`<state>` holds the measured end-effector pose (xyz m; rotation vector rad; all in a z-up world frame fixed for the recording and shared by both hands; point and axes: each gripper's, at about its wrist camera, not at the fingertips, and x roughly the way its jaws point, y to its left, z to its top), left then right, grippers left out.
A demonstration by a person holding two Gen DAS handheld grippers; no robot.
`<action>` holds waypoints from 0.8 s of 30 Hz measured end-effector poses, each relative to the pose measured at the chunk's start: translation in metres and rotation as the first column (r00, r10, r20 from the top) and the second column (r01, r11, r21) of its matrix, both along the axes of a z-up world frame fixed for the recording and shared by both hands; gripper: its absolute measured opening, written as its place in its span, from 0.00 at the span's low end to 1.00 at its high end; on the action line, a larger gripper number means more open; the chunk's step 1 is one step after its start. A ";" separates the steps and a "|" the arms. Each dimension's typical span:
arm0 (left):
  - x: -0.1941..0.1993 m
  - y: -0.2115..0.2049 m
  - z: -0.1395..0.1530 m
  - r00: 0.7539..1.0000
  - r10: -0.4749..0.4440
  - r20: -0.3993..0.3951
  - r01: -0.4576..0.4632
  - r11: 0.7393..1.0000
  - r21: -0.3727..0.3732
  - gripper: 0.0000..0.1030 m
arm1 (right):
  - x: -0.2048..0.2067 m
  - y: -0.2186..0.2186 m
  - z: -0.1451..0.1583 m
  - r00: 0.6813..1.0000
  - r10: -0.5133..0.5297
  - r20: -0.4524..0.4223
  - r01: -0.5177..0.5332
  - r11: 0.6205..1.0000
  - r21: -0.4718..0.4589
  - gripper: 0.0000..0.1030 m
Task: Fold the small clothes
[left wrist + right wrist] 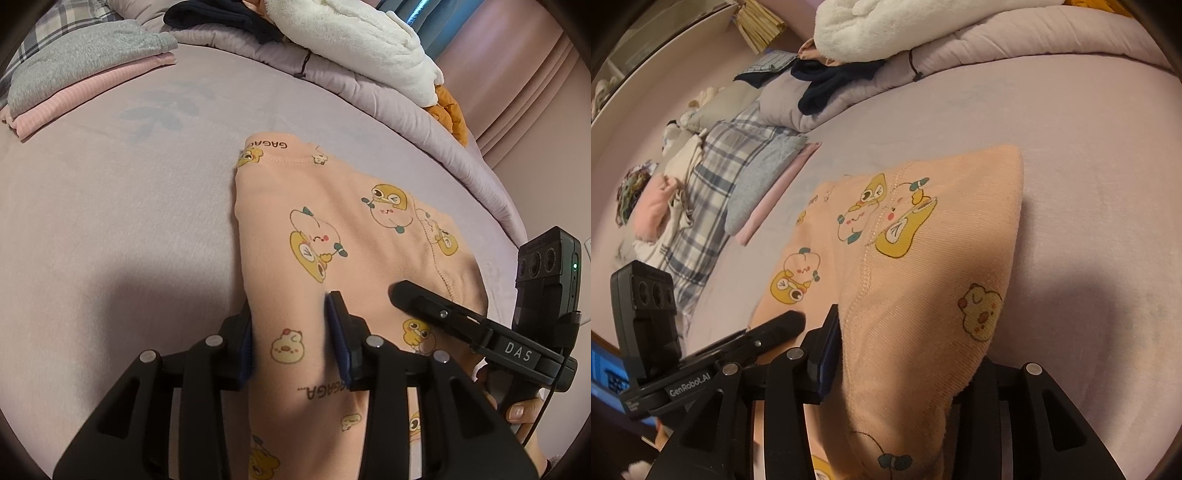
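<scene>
peach shirt (332, 236) lies on the bed (110, 221), near edge lifted. left gripper (291, 332) and right gripper (908, 354) angle downward, each pinching a fold of it.

My left gripper (291, 325) points steeply down, its two blue pads (338, 332) set partly apart with a ridge of fabric between them; I cannot tell whether they press on it. My right gripper (908, 354) sits just beside it, tilted down the same way, fabric bunched between its jaws and hiding one finger. A thumb (517, 411) and fingers wrap the right gripper's handle.
</scene>
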<state>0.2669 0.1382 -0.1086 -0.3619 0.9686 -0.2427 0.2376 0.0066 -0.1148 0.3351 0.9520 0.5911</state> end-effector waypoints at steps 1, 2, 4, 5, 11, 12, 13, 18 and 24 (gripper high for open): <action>0.000 0.000 0.000 1.000 0.000 -0.001 0.000 1.000 0.002 0.37 | 0.000 0.000 0.000 1.000 0.000 0.000 0.000 1.000 0.000 0.39; 0.000 0.000 0.000 1.000 0.000 -0.001 0.000 1.000 0.003 0.37 | -0.001 -0.001 0.000 1.000 -0.001 -0.001 0.001 1.000 0.000 0.39; 0.000 0.001 0.000 1.000 0.000 -0.003 0.000 1.000 0.002 0.37 | -0.001 -0.002 0.000 1.000 -0.002 -0.003 0.002 1.000 0.004 0.39; 0.001 0.001 0.000 1.000 -0.001 -0.005 0.001 1.000 0.001 0.37 | 0.000 -0.002 -0.001 1.000 -0.003 -0.004 0.003 1.000 0.007 0.39; 0.001 0.001 -0.001 1.000 0.001 -0.010 -0.001 1.000 0.004 0.37 | -0.002 -0.004 -0.001 1.000 -0.004 -0.011 0.004 1.000 0.011 0.40; 0.001 0.001 -0.001 1.000 0.001 -0.010 -0.001 1.000 0.005 0.37 | -0.002 -0.004 -0.001 1.000 -0.003 -0.011 0.003 1.000 0.012 0.40; 0.001 0.001 -0.001 1.000 0.002 -0.011 -0.001 1.000 0.005 0.38 | -0.002 -0.004 -0.001 1.000 -0.004 -0.011 0.004 1.000 0.012 0.40; 0.001 0.001 -0.001 1.000 0.004 -0.013 -0.003 1.000 0.007 0.38 | -0.002 -0.004 -0.001 1.000 -0.004 -0.012 0.004 1.000 0.008 0.41; 0.000 0.000 0.000 1.000 0.003 -0.014 -0.003 1.000 0.013 0.39 | -0.003 -0.006 0.000 1.000 -0.005 -0.015 0.005 1.000 0.016 0.41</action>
